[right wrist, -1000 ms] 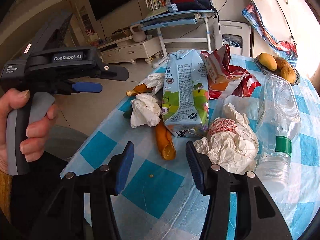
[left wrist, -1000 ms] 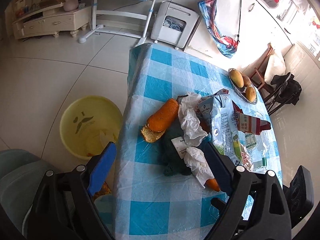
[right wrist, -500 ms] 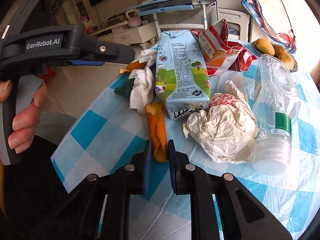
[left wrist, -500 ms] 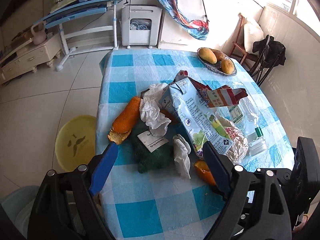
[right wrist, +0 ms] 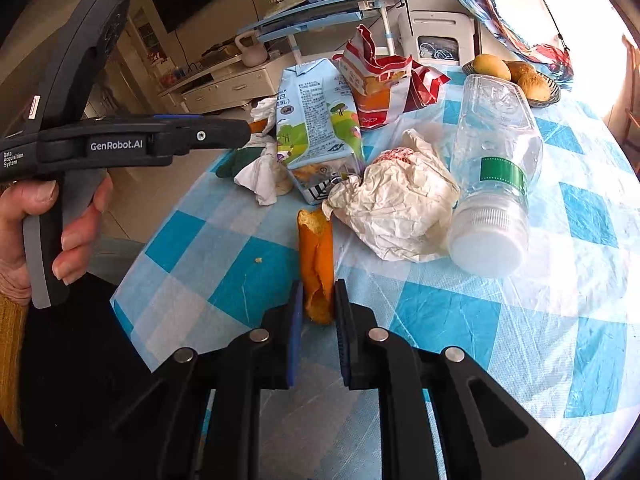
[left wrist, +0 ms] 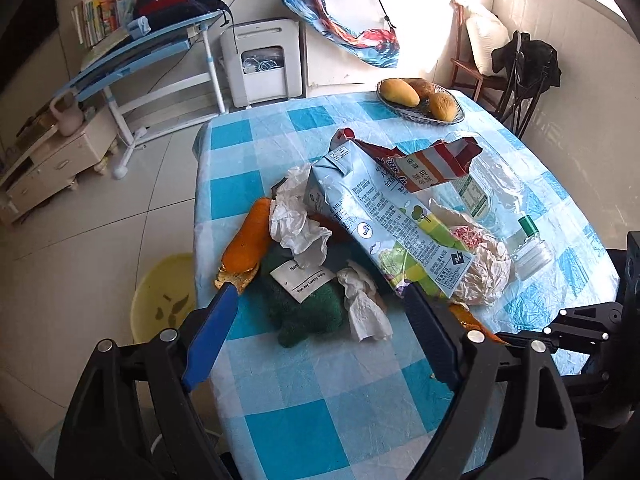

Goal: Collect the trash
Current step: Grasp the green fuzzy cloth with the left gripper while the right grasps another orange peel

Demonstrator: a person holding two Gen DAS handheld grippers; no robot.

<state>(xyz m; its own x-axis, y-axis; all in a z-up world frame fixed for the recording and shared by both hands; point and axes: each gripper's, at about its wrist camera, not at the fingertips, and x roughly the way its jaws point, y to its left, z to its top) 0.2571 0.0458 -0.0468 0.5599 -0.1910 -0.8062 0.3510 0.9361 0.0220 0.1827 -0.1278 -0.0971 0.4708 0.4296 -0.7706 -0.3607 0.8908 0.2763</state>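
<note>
On the blue checked tablecloth (right wrist: 460, 312) lies a pile of trash. My right gripper (right wrist: 318, 294) is shut on the near end of a curled orange peel (right wrist: 316, 248). Behind the peel are a crumpled paper wrapper (right wrist: 396, 204), a lying plastic bottle (right wrist: 496, 152), a milk carton (right wrist: 316, 128) and a red snack bag (right wrist: 380, 84). My left gripper (left wrist: 320, 300) hangs open above a green cloth item (left wrist: 308, 308) and a tissue (left wrist: 364, 308), touching neither. A larger orange peel (left wrist: 244, 240) lies left of them.
A yellow bin (left wrist: 160, 304) stands on the floor by the table's left edge. A bowl of fruit (left wrist: 420, 100) sits at the far end of the table. A hand (right wrist: 36, 236) holds the left gripper's handle. A folding chair (left wrist: 524, 76) stands at the far right.
The right jaws closed from wide apart onto the orange peel. The left gripper rolled and shifted, so the table now lies straighter ahead; its jaws stayed open.
</note>
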